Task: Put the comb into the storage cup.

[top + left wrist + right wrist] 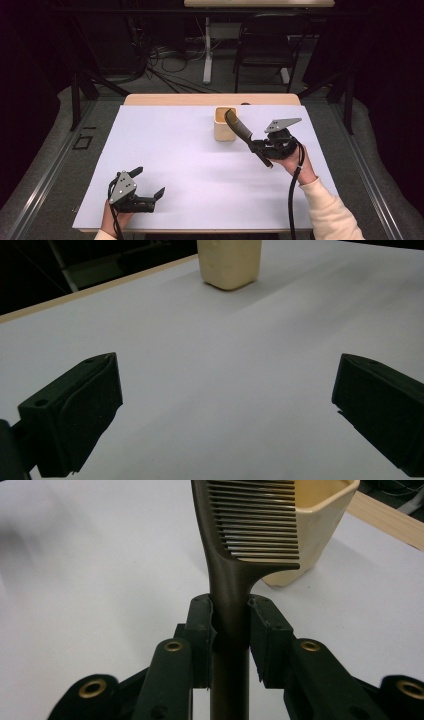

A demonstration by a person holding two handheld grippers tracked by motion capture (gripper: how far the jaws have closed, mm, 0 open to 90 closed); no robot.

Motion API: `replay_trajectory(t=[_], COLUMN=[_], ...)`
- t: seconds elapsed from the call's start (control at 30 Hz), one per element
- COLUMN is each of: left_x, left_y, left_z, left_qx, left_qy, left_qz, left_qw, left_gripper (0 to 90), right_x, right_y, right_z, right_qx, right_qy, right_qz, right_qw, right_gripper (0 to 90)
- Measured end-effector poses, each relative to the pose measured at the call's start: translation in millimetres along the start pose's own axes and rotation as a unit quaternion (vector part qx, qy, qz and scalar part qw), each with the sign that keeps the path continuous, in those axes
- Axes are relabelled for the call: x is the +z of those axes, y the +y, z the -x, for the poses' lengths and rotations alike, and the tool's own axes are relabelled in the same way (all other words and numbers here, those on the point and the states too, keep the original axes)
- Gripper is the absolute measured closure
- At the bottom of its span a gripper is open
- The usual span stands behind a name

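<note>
The right gripper has its jaws closed on the handle of a dark comb, near the table's right edge, with the toothed end tilted up over the rim of the cream cup, which stands toward the far edge on the white sheet. The left gripper sits by the near left corner, jaws spread wide with nothing between them

The comb tip seems inside the cup, right of centre on the table.

Black two-jaw left gripper and right gripper, grey triangular plates, black cables, seemingly cream sleeve.
</note>
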State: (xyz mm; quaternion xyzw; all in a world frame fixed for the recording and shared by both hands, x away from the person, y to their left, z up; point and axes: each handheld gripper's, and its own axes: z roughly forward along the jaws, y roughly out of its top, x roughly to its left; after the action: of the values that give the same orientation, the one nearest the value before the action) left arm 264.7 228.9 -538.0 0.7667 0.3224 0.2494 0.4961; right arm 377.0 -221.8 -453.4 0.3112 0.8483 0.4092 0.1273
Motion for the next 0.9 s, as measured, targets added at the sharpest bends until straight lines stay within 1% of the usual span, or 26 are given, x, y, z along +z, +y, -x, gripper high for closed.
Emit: replay_trajectory(t=[0.3, 0.53, 0.9], left_x=[0.2, -0.2, 1.8], left_y=[0.1, 0.1, 0.0], left_z=[0.1, -0.3, 0.0], left_qx=[0.0, 0.0, 0.0], left_qy=[0.0, 0.001, 0.001], left_qz=[0.001, 0.001, 0.0], left_qw=[1.0, 1.0, 1.0], left_gripper=[0.0, 0.0, 0.0], right_x=[1.3, 5.8, 8.5], right_y=[12.3, 22.4, 36.0], right_z=[-0.3, -0.6, 3.4], right_qx=[-0.007, -0.013, -0.027], right_qy=[-0.005, -0.007, -0.013], right_qz=[0.017, 0.02, 0.025], right_qw=[0.9998, 0.9997, 0.9993], right_gripper=[72.5, 72.5, 72.6])
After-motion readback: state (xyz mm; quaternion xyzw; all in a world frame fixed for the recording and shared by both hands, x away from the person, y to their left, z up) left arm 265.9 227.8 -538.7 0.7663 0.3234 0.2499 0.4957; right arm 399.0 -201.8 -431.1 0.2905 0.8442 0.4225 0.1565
